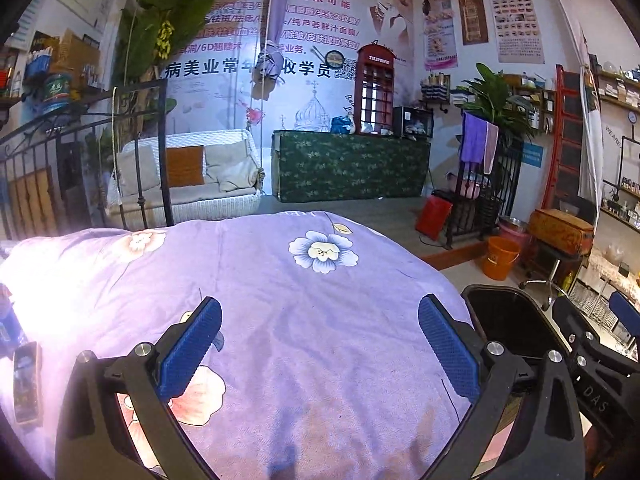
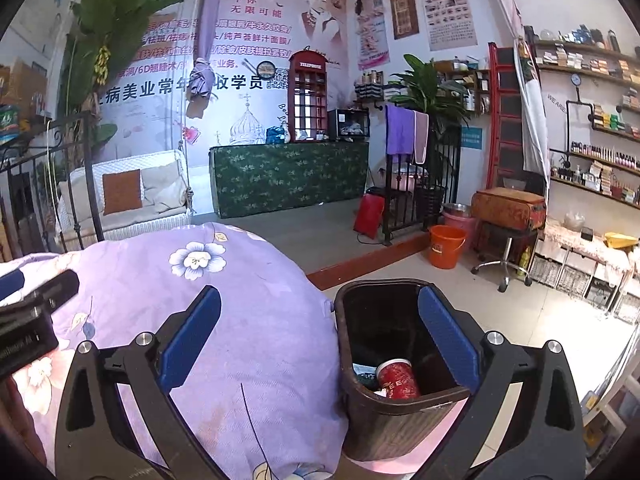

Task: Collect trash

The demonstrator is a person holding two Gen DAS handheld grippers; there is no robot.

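Observation:
A dark brown trash bin [image 2: 404, 420] stands on the floor against the right side of a bed with a purple flowered cover [image 2: 208, 320]. Inside it lies a red paper cup [image 2: 397, 379] beside some dark scraps. My right gripper [image 2: 320, 340] hangs open above the bed edge and the bin's mouth, with nothing between its blue pads [image 2: 192, 340]. My left gripper [image 1: 320, 344] is open over the purple cover [image 1: 300, 320], empty too. The bin [image 1: 508, 320] shows at its right. A small dark packet [image 1: 27, 384] lies at the bed's left edge.
An orange bucket [image 2: 446, 246] and a pink basin [image 2: 460, 218] stand on the floor beyond the bin, next to a stool [image 2: 506, 240] carrying a brown case. Shelves [image 2: 592, 168] line the right wall. A black iron bed frame [image 1: 100, 160] rises at the left.

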